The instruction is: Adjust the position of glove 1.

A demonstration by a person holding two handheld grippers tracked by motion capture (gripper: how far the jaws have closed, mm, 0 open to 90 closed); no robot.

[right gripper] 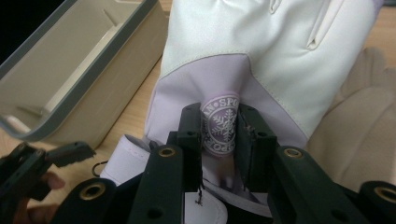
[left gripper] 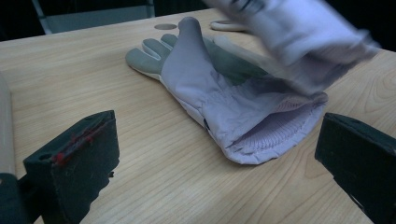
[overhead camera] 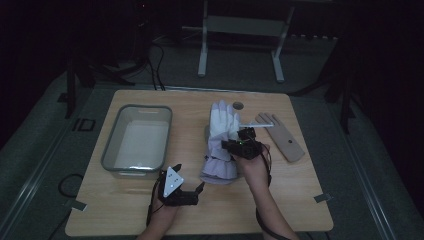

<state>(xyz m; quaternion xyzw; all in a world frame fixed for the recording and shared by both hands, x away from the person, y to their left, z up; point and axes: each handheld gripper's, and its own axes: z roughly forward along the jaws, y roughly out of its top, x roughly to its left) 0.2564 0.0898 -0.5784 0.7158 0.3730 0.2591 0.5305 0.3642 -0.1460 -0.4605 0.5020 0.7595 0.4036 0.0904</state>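
Right gripper (right gripper: 219, 140): jaws pinch a fold of the lifted glove (right gripper: 243, 70) at its round snowflake badge; the fabric is squeezed between the two black pads. In the high view the right gripper (overhead camera: 243, 142) sits over the middle of the table, held by the right hand (overhead camera: 254, 167).
Lifted glove: white fingers and palm, lilac back; held above the table, fingers toward the far edge in the high view (overhead camera: 223, 122). In the left gripper view it is a blurred shape (left gripper: 299, 32) at top right, above the second glove.
Left gripper (overhead camera: 186, 192): jaws spread wide, nothing between the pads. It rests low near the front edge, just before the bin. In its own view the two jaws frame the second glove without touching it.
Second glove (left gripper: 210, 93): lies flat on the table, lilac with grey fingers, knitted cuff open toward the left gripper. In the high view its cuff (overhead camera: 219, 167) shows under the lifted glove.
Bin (overhead camera: 137, 141): grey-rimmed, pale inside, on the left half of the table, beside the gloves and apart from them; in the right gripper view its wall (right gripper: 79, 70) is at upper left.
Hand form (overhead camera: 281, 137): flat tan hand-shaped piece, right of the gloves, near the right gripper.
Table (overhead camera: 300, 195): light wood, carries all of the above.
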